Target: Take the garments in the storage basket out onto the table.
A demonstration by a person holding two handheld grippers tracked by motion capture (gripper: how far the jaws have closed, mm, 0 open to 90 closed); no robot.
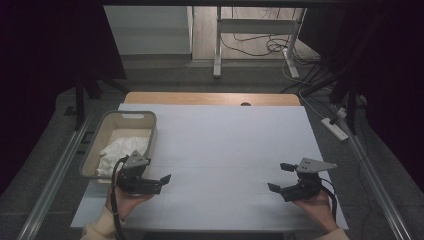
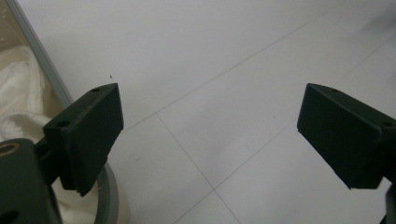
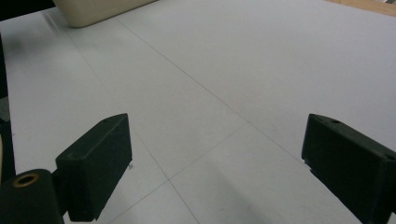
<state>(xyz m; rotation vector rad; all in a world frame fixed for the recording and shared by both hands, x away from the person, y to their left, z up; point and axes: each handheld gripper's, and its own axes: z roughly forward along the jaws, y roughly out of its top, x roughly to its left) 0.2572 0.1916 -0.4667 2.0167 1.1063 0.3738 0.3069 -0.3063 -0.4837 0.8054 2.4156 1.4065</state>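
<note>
Two hands come in at the near edge of the white counter [image 1: 225, 145], each gripping a set of tongs. Left tongs [image 1: 159, 179] sit just beside the near end of a beige basket [image 1: 102, 132] at the counter's left edge, jaws spread wide with nothing between them; in the left gripper view the left tongs [image 2: 210, 135] hang over bare white surface, with the basket's grey rim [image 2: 49, 79] and the white cloth [image 2: 18, 93] inside it just off one jaw. Right tongs [image 1: 280, 177] rest well apart from the basket, near the right front corner, jaws also wide apart and holding nothing; the right gripper view shows the right tongs [image 3: 215, 163] over bare counter crossed by faint seams, the basket [image 3: 93, 11] far off at the top.

White cloth [image 1: 120, 150] lies crumpled in the basket's near half. Nothing stands between either tongs and the basket. Beyond the counter, a strip of wood [image 1: 210, 98], a white table frame [image 1: 260, 30] and loose cables [image 1: 270, 47] on the floor; a power strip [image 1: 335, 127] lies to the right.
</note>
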